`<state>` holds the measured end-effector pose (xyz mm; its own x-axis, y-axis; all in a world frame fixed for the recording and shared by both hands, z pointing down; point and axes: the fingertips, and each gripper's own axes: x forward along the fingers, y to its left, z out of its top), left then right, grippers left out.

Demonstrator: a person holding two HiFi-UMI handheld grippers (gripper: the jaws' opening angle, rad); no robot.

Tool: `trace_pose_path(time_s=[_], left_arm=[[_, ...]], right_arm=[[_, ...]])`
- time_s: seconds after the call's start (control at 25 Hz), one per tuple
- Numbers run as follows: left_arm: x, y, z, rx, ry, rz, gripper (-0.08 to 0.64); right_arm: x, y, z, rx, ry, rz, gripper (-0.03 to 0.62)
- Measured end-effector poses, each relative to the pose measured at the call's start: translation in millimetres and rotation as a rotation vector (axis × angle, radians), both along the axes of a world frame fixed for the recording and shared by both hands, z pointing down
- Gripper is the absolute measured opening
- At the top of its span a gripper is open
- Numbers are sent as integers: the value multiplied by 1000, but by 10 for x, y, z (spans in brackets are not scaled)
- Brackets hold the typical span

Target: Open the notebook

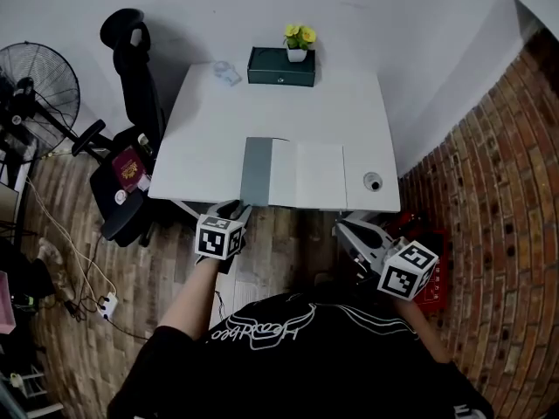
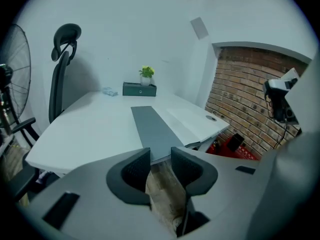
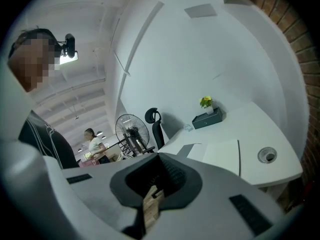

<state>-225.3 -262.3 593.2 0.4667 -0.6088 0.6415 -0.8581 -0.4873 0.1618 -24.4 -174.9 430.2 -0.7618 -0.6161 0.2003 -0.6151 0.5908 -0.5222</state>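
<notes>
notebook (image 1: 293, 175) open flat (shirt script (image 1: 262, 331) illegible)

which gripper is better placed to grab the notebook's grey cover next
Left, probably. The left gripper sits just off the table edge facing the grey cover, jaws apart and empty. The right gripper is off toward the table's corner, jaws together.

A dark green rectangular box (image 1: 280, 66), topped by a yellow-flowered potted plant (image 1: 299, 40), is being carried at the white tabletop's (image 1: 262, 103) far edge; a black office chair (image 1: 140, 85) is being kept alongside.
</notes>
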Motion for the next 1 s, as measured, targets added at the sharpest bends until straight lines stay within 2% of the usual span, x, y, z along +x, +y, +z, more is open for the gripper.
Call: trace_pose_path(time_s=[0.16,0.36,0.76,1.0], left_arm=[[52,87,126,-22,7,20,174],[171,228,117,-31,4,80,235],[380,567,-455,32,57,90,235],[776,926,-1019,102,123,124,168]], right_arm=[[-14,30,39,-12,13,-12,2],[-53,-16,-61,17,37,-39,2],[-108,167,-132,57,82,-150,2],[57,438,-244,89,81,-188,2]])
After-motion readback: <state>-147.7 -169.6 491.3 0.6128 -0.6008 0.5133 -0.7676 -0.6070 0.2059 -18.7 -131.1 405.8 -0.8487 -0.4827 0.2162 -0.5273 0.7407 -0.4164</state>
